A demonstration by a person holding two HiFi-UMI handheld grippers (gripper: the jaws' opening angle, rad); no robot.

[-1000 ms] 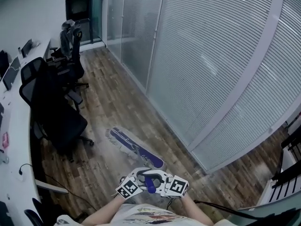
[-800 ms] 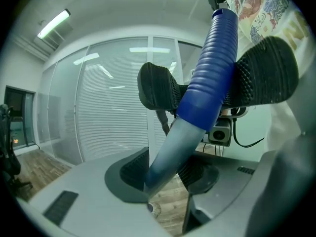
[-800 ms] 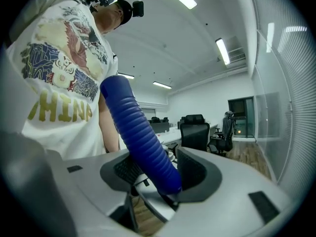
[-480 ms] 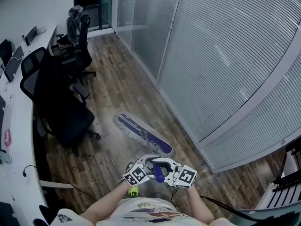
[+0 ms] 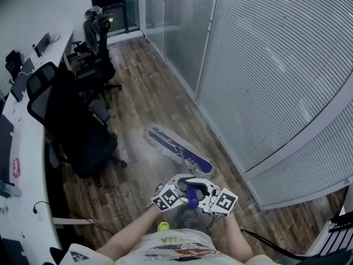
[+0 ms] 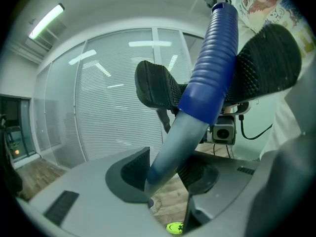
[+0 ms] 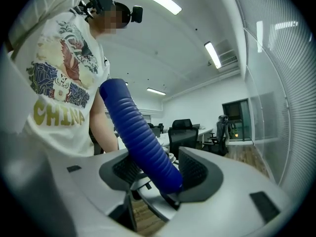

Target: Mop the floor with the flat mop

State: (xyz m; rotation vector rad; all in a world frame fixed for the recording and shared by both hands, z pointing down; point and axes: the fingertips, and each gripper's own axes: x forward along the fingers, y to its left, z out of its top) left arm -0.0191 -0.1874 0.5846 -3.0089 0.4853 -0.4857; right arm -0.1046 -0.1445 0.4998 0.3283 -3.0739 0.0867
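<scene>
Wood floor (image 5: 144, 95): flat mop (image 5: 177, 150) between chairs (image 5: 83, 139), glass wall (image 5: 265, 65)

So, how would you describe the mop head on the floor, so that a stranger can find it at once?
Find the long glass wall with white blinds on the right. On the brown wooden floor between it and the black office chairs lies the flat mop head. It alone is a long blue pad with a pale fringe, lying diagonally.

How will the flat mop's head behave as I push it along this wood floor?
The mop head lies flat and long, so it should glide rather than tip, though its fringed edge may drag. The handle's ribbed blue grip probably resists slipping; the pole looks stiff.
</scene>
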